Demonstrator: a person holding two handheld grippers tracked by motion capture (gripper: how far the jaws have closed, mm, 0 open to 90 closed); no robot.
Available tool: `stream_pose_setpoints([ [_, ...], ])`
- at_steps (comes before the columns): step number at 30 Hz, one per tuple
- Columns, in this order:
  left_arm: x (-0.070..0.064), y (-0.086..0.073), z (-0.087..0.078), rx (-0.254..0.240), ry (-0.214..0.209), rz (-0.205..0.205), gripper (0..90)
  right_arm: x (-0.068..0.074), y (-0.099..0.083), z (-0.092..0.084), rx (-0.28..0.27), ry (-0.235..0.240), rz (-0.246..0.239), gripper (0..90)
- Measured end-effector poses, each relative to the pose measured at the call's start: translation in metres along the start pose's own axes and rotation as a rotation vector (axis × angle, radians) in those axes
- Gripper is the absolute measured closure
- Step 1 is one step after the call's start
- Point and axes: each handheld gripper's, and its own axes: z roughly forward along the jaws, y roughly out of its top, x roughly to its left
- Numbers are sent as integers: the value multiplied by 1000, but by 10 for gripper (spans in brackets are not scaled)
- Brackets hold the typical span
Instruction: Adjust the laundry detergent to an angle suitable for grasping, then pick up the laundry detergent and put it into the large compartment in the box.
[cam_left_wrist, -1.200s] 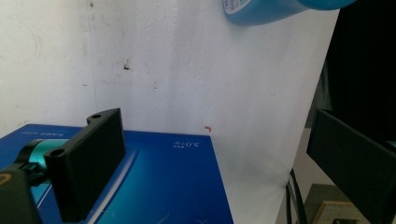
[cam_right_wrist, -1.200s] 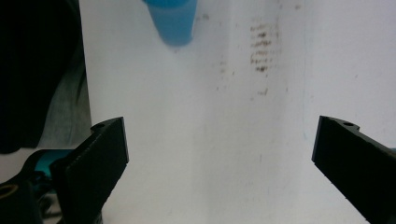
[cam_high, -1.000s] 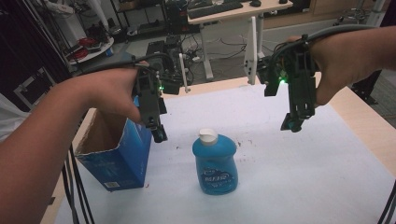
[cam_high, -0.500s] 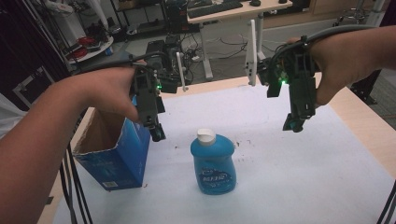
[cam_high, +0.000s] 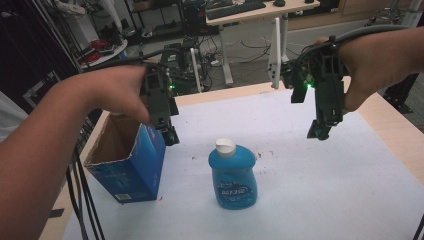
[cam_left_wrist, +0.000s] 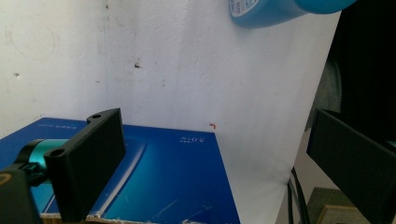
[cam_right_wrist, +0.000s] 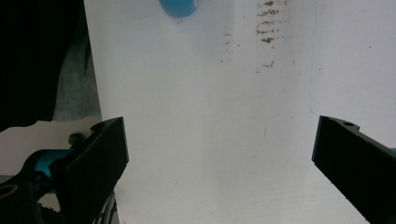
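Left hand-held gripper (cam_high: 170, 134) lower, beside box (cam_high: 131, 165).

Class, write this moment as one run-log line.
left tongs: open, above box | right tongs: open, above table | bottle: upright, capped, untouched

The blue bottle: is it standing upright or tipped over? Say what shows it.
Upright. The bottle stands on its base on the table, white cap on top.
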Motion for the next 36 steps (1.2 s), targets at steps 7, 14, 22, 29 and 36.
stream_pose_setpoints([
  [7, 0, -2, -1, -4, 7, 1, 44, 0, 1, -5, -7, -8, 7, 28],
  [14, -1, -3, 1, -3, 0, -1, 44, -1, 0, -3, 4, -9, 8, 28],
  [22, -2, -2, 0, -14, -3, 9, 44, -3, -5, -3, 2, -16, 20, 28],
  [29, -13, 4, -8, -68, -18, 70, 44, -4, -7, -2, 9, -16, 14, 28],
  [36, -26, 14, -10, -103, -29, 123, 44, -3, -9, -1, 9, -19, 16, 28],
])
